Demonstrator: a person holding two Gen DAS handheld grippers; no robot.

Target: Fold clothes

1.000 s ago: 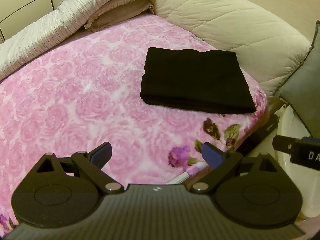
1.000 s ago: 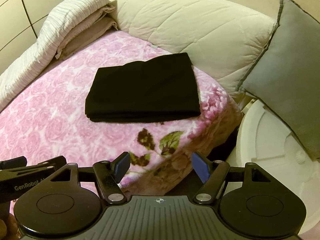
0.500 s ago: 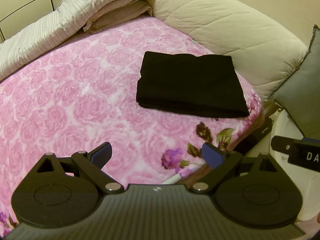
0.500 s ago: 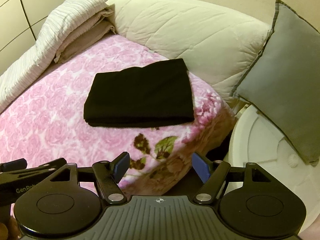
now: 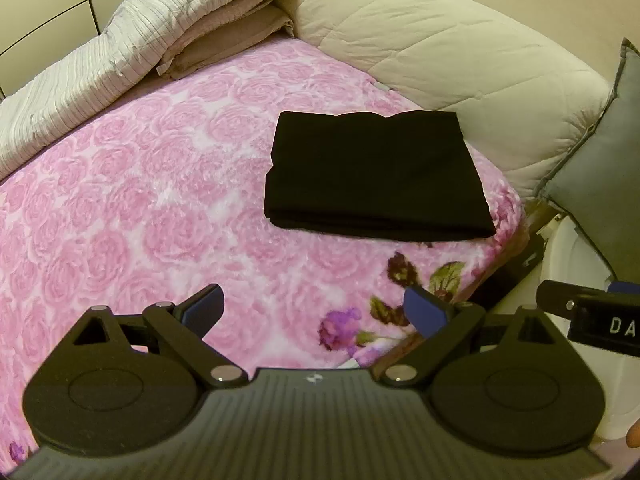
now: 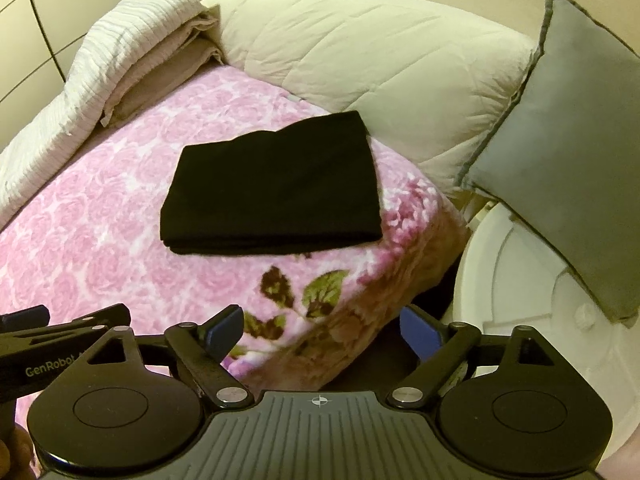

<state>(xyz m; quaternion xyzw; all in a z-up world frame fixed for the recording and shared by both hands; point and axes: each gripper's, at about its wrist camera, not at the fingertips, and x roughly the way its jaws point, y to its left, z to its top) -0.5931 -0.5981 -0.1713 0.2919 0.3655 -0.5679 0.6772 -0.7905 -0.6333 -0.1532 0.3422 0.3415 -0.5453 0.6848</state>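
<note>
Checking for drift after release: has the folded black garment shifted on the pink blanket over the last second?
No. The black garment keeps its place beside the cream duvet; only the cameras moved.

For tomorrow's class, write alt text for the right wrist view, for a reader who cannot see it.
A folded black garment lies flat on a pink rose-print blanket, near its corner. Below it, the right gripper is opening, nothing between its blue pads. Behind sit a cream quilt and grey cushion.

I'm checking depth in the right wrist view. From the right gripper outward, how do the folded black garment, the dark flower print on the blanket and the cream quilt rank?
1. Dark flower print, just ahead of the right gripper.
2. Folded black garment, mid-bed.
3. Cream quilt, along the far edge.
</note>
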